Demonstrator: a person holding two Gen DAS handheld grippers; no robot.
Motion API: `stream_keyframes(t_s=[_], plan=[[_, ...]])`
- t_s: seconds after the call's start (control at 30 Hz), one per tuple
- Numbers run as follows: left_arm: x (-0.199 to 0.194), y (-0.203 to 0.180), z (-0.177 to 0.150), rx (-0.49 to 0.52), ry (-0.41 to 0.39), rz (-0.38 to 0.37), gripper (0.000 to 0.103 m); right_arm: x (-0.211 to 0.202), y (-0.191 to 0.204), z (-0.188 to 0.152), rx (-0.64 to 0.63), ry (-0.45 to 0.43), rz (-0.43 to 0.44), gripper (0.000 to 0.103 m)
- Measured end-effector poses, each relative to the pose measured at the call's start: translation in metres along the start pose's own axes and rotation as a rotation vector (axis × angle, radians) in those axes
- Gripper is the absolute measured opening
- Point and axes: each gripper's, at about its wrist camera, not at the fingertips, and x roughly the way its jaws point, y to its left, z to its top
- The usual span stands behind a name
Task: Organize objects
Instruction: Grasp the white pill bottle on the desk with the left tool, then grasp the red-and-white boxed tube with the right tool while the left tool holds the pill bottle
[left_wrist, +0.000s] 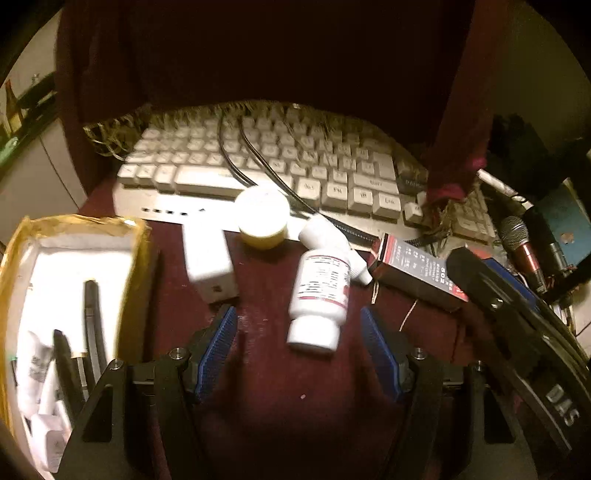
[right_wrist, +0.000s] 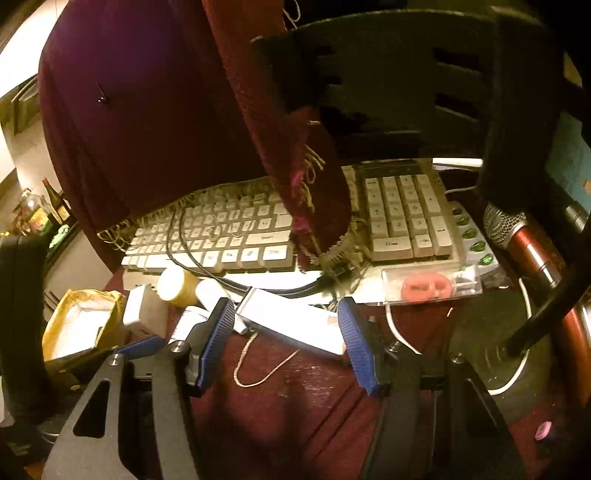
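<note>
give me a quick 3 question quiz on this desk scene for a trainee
1. True or false: the white pill bottle stands upright.
2. The jar with the yellow base lies closest to: A) the microphone B) the keyboard C) the pens in the box
3. Fill in: the left gripper is ____, and so is the right gripper.

Key
1. False; it lies on its side on the red cloth, cap towards the camera.
2. B
3. open; neither holds anything.
</note>
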Motion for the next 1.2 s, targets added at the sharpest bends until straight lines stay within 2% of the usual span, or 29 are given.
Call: stream_keyframes(t_s=[0.13, 0.17, 0.23, 0.3, 0.47, 0.53, 0.6, 0.73, 0.83, 0.97, 1.03, 1.07, 1.13, 1.2], plan=[[0.014, -0.012, 0.004, 0.045, 0.027, 0.018, 0.034, 0.002, 0.000, 0.001, -0.024, 0.000, 0.002, 0.059], [0.016, -0.013, 0.005, 0.056, 0.037, 0.024, 0.031, 0.002, 0.000, 0.002, -0.030, 0.002, 0.025, 0.059], [0.014, -0.014, 0.000, 0.077, 0.026, 0.054, 0.031, 0.002, 0.000, 0.002, -0.037, 0.014, 0.064, 0.058], [0.009, -0.009, -0.008, 0.069, 0.022, 0.046, 0.031, 0.001, -0.003, 0.002, -0.049, 0.016, 0.073, 0.058], [-0.022, 0.018, -0.044, -0.009, 0.003, -0.034, 0.031, 0.004, 0.003, -0.004, -0.072, -0.002, 0.025, 0.058], [-0.034, 0.031, -0.060, -0.057, -0.010, -0.057, 0.031, 0.006, 0.005, -0.008, -0.080, -0.007, -0.019, 0.058], [-0.044, 0.039, -0.064, -0.085, -0.021, -0.064, 0.031, 0.009, 0.013, -0.013, -0.101, -0.008, -0.032, 0.058], [-0.059, 0.046, -0.073, -0.103, -0.044, -0.077, 0.031, 0.018, 0.027, -0.013, -0.234, -0.017, -0.110, 0.058], [-0.060, 0.048, -0.073, -0.098, -0.041, -0.081, 0.031, 0.029, 0.022, -0.011, -0.252, 0.008, -0.130, 0.058], [-0.053, 0.046, -0.072, -0.097, -0.022, -0.105, 0.031, 0.031, 0.008, -0.004, -0.215, 0.002, -0.124, 0.060], [-0.052, 0.046, -0.074, -0.102, -0.009, -0.126, 0.031, 0.039, 0.006, -0.004, -0.211, 0.052, -0.092, 0.066], [-0.052, 0.046, -0.075, -0.103, -0.009, -0.130, 0.031, 0.038, 0.006, -0.003, -0.212, 0.049, -0.093, 0.066], [-0.052, 0.045, -0.076, -0.098, -0.010, -0.126, 0.031, 0.037, 0.009, -0.004, -0.233, 0.066, -0.052, 0.068], [-0.051, 0.043, -0.077, -0.098, -0.006, -0.131, 0.031, 0.033, 0.012, -0.006, -0.252, 0.094, 0.012, 0.065]])
